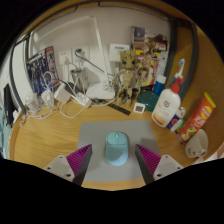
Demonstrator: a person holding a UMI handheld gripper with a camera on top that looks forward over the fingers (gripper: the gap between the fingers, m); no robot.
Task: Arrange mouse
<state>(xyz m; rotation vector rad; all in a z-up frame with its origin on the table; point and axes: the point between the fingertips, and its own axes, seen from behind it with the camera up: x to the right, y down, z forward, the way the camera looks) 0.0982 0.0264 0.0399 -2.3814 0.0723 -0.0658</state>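
A pale blue mouse lies on a grey mouse mat on the wooden desk. It sits between my gripper's two pink-padded fingers, with a gap at each side. The left finger and the right finger stand wide apart, so the gripper is open and touches nothing. The mouse rests near the mat's front edge.
A white bottle with a red cap and a red snack tube stand to the right. A round white object lies near the right finger. Cables and white adapters lie at the back left. Small boxes and figures line the wall.
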